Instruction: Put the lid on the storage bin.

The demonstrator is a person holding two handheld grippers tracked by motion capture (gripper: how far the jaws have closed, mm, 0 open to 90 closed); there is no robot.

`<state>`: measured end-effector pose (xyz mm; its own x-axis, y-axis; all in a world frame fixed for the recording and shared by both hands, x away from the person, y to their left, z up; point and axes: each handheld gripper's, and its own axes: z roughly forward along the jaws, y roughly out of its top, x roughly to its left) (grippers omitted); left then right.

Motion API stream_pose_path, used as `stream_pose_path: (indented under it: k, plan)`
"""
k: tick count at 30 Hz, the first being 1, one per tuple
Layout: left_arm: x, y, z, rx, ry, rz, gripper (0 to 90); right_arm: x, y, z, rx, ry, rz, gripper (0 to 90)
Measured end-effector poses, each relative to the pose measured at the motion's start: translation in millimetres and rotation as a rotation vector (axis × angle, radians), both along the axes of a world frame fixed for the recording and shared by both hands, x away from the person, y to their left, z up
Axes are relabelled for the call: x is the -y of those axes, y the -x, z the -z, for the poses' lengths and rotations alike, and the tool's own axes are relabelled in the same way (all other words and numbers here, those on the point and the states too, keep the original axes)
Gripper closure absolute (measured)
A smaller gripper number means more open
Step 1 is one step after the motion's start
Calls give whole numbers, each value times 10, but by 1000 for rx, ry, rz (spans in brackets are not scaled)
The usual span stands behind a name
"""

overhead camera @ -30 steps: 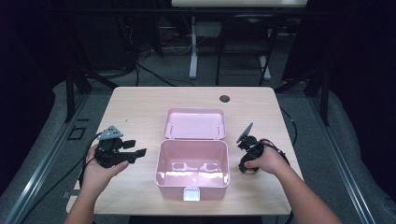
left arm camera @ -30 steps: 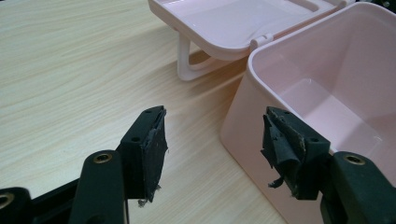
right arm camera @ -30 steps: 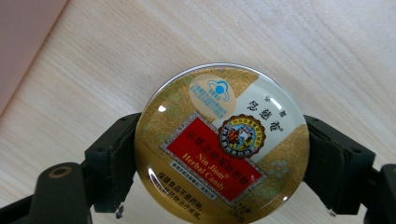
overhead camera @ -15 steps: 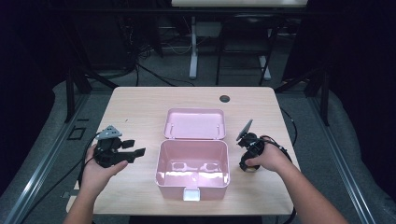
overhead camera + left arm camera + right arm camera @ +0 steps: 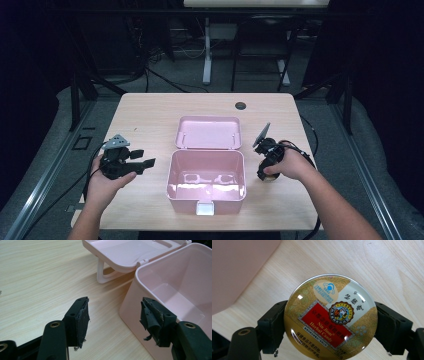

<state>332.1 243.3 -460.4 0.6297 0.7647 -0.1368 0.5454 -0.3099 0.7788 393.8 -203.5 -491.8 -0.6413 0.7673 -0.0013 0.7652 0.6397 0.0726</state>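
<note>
An open pink plastic box [image 5: 172,176] stands mid-table, its lid [image 5: 209,132] laid back behind it. To the box's left my left gripper [image 5: 142,158] is held open, jaws aimed at the box's left wall [image 5: 130,307], with nothing between them [image 5: 115,317]. Right of the box my right gripper [image 5: 264,170] points down at the table. It is shut on a round gold herbal candy tin [image 5: 330,316] with a red label, one jaw pressed against each side of it. A corner of the pink box [image 5: 237,265] shows just beside the tin.
The light wooden table [image 5: 150,115] has a dark cable hole [image 5: 241,105] near its far edge. The box interior [image 5: 175,290] holds nothing. Bare tabletop lies to the left and behind the lid [image 5: 125,252].
</note>
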Motion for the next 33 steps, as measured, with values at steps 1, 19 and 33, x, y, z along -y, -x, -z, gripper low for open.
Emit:
stream_pose_path:
  k: [1,19,33]
  plan:
    - [-2,0,-1,3,-1,-2,397,-4,3,-7,0,-7,3,195]
    - [-16,4,-10,4,3,-6,397,-152,51,-315,-2,13,-70,195]
    - [-15,6,-13,3,8,-6,397,-277,109,-538,16,12,-128,195]
